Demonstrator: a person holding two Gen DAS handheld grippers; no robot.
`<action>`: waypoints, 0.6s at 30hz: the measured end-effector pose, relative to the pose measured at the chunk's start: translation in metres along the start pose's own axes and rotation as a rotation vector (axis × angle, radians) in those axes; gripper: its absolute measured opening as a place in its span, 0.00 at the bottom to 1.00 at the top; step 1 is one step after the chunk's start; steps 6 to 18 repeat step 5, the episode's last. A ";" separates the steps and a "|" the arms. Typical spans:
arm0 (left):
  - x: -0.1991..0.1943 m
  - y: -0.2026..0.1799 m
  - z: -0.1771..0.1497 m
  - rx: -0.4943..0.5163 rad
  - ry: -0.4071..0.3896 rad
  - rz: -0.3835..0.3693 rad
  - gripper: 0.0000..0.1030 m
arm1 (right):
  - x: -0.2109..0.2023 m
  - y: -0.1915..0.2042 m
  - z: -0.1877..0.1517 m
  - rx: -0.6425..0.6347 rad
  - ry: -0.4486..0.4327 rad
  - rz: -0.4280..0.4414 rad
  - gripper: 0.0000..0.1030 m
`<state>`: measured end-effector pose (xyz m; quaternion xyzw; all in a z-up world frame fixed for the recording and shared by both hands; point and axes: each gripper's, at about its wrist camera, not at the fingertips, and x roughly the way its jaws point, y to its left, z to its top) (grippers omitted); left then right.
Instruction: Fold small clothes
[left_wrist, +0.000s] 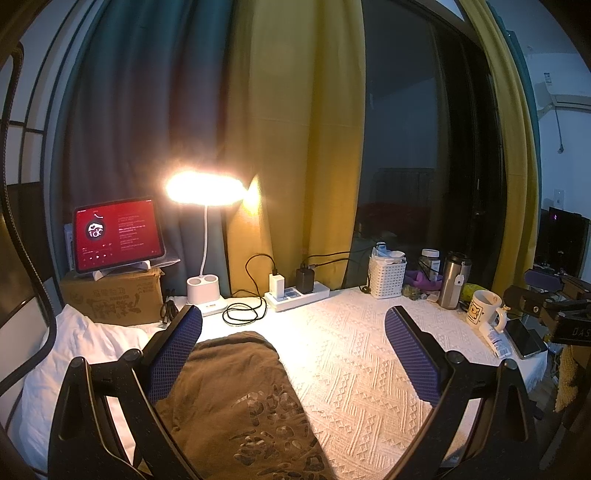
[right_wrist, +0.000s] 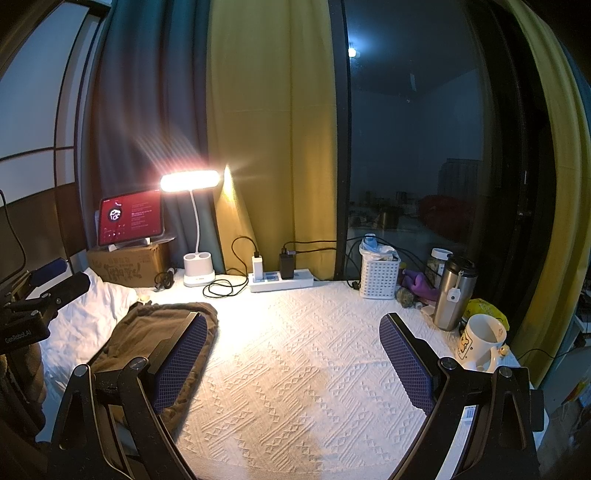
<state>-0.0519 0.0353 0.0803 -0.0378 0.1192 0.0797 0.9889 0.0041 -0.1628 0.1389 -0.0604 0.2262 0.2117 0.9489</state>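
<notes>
A brown garment with a pale printed pattern lies on the white textured table cover. My left gripper hangs open above it, its left finger over the cloth's left edge, nothing between the pads. In the right wrist view the same brown garment lies bunched at the left, partly behind the left finger. My right gripper stands open over the bare table cover, holding nothing. The other gripper shows at the far left edge.
At the back stand a lit desk lamp, a red-screened tablet on a cardboard box, a power strip with cables and a white basket. A steel tumbler and mug sit right. White bedding lies left.
</notes>
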 end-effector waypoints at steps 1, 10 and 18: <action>0.000 0.000 0.000 -0.001 0.001 -0.001 0.96 | 0.000 0.000 -0.001 -0.001 0.001 0.001 0.92; -0.001 0.000 -0.001 -0.005 -0.001 -0.001 0.96 | 0.000 0.000 -0.002 -0.002 0.001 0.002 0.92; -0.001 0.000 -0.001 -0.005 -0.001 -0.001 0.96 | 0.000 0.000 -0.002 -0.002 0.001 0.002 0.92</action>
